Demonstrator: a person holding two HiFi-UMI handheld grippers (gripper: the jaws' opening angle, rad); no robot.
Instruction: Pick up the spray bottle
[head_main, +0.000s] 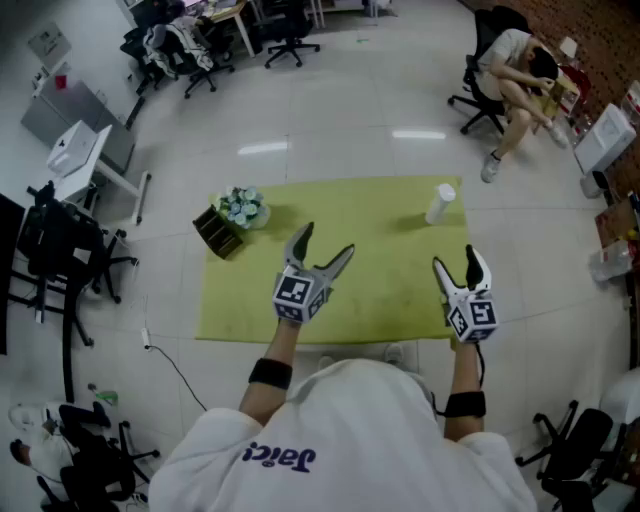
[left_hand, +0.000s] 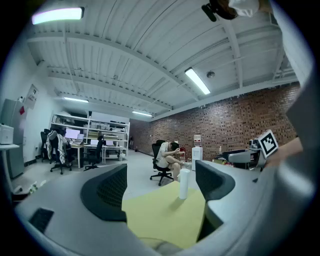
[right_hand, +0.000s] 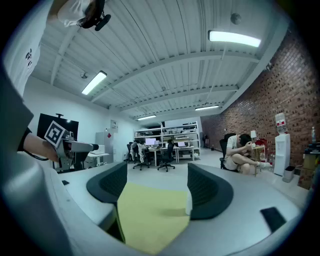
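- Head view: left gripper (head_main: 328, 242) and right gripper (head_main: 455, 260) held over the near half of the yellow-green rectangular tabletop (head_main: 350, 300). The white cylindrical spray bottle (head_main: 440, 203) stands upright near the far right corner, well apart from both.
- Left gripper view: the 2 jaws are spread with nothing between them. The bottle stands farther off, seen near the right jaw.
- Right gripper view: the 2 jaws are wide apart and empty. The bottle shows as a sliver at the right jaw's inner edge.

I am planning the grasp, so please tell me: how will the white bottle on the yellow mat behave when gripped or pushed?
The white bottle stands upright, tall and narrow, so a push near its top would probably tip it. It looks round and smooth, so it may slip in a light grip, and roll if it falls.
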